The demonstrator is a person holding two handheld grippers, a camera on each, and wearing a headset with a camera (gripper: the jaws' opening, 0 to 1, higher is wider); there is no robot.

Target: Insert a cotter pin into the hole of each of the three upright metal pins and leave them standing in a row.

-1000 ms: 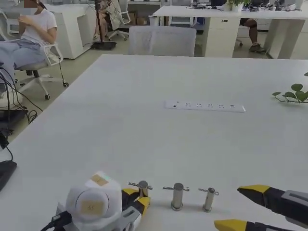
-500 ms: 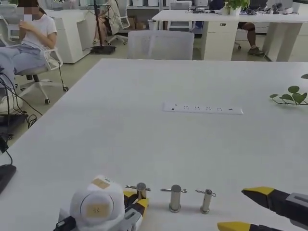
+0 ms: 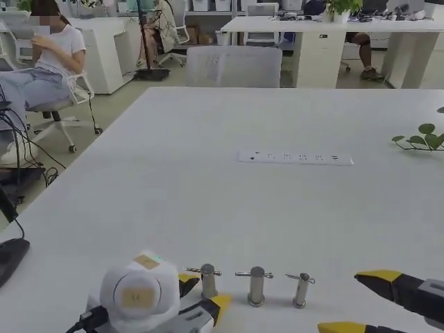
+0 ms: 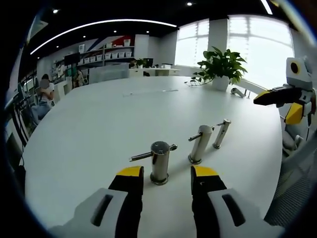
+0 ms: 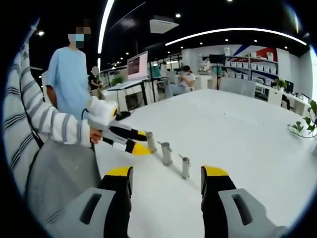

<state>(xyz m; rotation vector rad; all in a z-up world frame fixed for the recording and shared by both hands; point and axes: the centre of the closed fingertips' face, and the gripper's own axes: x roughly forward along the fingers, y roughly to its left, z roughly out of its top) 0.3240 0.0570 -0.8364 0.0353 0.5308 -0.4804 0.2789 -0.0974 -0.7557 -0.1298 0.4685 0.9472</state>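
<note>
On my white surface (image 3: 208,180), the left tool (image 4: 167,174) sits at the near edge with its jaws spread. The leftmost metal pin (image 4: 159,162) stands just ahead of the gap, apart from both jaws. My right tool (image 5: 166,172) is spread wide too and holds nothing, near right of the row. The middle pin (image 3: 257,286) and right pin (image 3: 300,291) stand upright alongside. Each carries a cotter pin (image 3: 244,274) through its head.

I see a power strip (image 3: 296,157) on the white counter (image 3: 173,173), leaves (image 3: 421,136) at right, grey chair (image 3: 232,67) behind, person (image 3: 48,52) seated left
</note>
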